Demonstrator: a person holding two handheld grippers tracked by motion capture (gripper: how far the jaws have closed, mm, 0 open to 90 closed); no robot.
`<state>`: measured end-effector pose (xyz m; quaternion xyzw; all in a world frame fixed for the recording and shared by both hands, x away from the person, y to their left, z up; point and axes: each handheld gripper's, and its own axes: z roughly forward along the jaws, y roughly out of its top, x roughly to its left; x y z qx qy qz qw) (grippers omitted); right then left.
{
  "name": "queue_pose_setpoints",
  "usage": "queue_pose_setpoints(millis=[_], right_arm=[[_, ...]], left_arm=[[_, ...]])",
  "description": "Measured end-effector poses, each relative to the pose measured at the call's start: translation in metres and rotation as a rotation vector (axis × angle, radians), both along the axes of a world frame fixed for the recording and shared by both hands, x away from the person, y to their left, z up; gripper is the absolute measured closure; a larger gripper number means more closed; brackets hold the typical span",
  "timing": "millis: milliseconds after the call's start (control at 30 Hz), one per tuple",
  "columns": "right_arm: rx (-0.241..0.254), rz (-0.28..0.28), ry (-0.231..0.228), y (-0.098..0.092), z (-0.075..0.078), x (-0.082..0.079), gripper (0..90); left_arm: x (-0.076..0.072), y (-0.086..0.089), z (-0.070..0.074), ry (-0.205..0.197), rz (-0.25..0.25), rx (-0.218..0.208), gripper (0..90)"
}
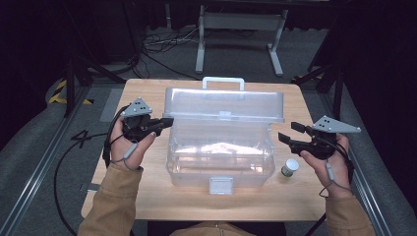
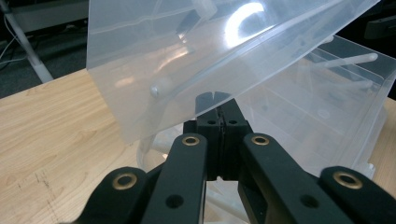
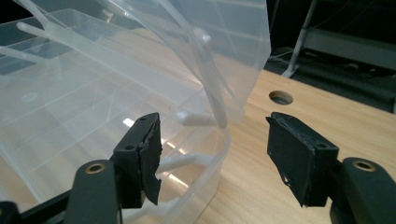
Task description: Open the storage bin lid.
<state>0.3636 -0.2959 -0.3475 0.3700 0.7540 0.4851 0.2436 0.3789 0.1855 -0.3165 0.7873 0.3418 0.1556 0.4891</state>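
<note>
Flanking a clear plastic box [image 1: 220, 155] on the bench [image 1: 147, 196], two hand-held claws face each other. The left claw [image 1: 167, 121] has its jaws pressed together with nothing between them, its tip just under the raised lid [image 1: 224, 104] at the box's left end. The right claw [image 1: 286, 133] stands spread and empty, just beside the box's right end. The lid is already up and leaning back, so opening looks done. A small jar [image 1: 291, 167] stands on the bench just below the right claw, not yet picked up; it may go in next. Glare on the plastic blurs a pale shape inside the box.
</note>
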Motion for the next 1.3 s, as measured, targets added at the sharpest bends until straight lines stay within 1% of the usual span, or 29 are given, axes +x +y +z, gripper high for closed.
queue_pose_setpoints(millis=[67, 133, 167, 200, 233, 333, 400, 500, 533, 600, 667, 800, 900, 1000, 1100, 1133, 1167, 1300], right_arm=[[0.009, -0.007, -0.029, 0.002, 0.002, 0.0, 38.9], [0.006, -0.011, -0.049, 0.003, 0.004, 0.0, 38.9], [0.0, -0.007, -0.052, 0.004, 0.005, 0.001, 38.8], [-0.001, -0.006, -0.054, 0.006, 0.006, 0.002, 38.6], [0.013, -0.025, -0.058, 0.009, 0.006, 0.002, 37.9], [0.022, -0.037, -0.071, 0.016, 0.008, 0.005, 37.1], [0.044, -0.059, -0.076, 0.021, 0.008, 0.008, 33.6], [0.061, -0.075, -0.078, 0.028, 0.008, 0.011, 33.6], [0.063, -0.084, -0.087, 0.03, 0.008, 0.013, 33.8], [0.058, -0.087, -0.101, 0.034, 0.009, 0.015, 34.8], [0.059, -0.106, -0.116, 0.038, 0.009, 0.017, 37.2], [0.044, -0.144, -0.13, 0.044, 0.01, 0.021, 41.1], [0.054, -0.173, -0.131, 0.047, 0.009, 0.025, 43.8], [0.054, -0.182, -0.14, 0.049, 0.009, 0.027, 48.4], [0.059, -0.18, -0.151, 0.049, 0.01, 0.029, 50.0], [0.066, -0.181, -0.149, 0.049, 0.01, 0.03, 50.3], [0.073, -0.195, -0.134, 0.05, 0.01, 0.029, 49.8], [0.058, -0.222, -0.16, 0.052, 0.011, 0.027, 50.0]], left_arm=[[0.0, -0.001, -0.001, -0.014, 0.004, 0.0, 90.0], [0.001, -0.001, -0.001, -0.016, 0.007, -0.004, 90.0], [0.0, -0.001, -0.001, -0.012, 0.009, -0.009, 90.0], [0.001, -0.001, -0.001, -0.016, 0.009, -0.01, 90.0], [0.001, -0.001, -0.001, -0.017, 0.011, -0.011, 90.0], [0.001, -0.002, -0.001, -0.023, 0.015, -0.005, 89.9], [0.001, -0.002, -0.001, -0.021, 0.016, -0.007, 90.0], [0.001, -0.002, -0.001, -0.019, 0.012, -0.008, 90.0], [0.001, -0.002, -0.001, -0.018, 0.012, -0.008, 89.9], [0.001, -0.002, -0.001, -0.018, 0.01, -0.007, 90.0], [0.001, -0.002, -0.001, -0.018, 0.01, -0.007, 90.0], [0.0, -0.002, -0.001, -0.019, 0.008, -0.001, 89.9], [0.0, -0.002, 0.0, -0.017, 0.006, -0.003, 89.9], [0.0, -0.003, -0.001, -0.012, 0.002, -0.004, 89.9], [0.0, -0.003, -0.001, -0.013, -0.002, -0.003, 89.9], [0.0, -0.003, -0.001, -0.012, -0.001, -0.003, 89.9], [0.0, -0.003, -0.001, -0.008, -0.003, -0.003, 89.9], [-0.001, -0.003, -0.001, -0.004, -0.007, 0.002, 89.6]])
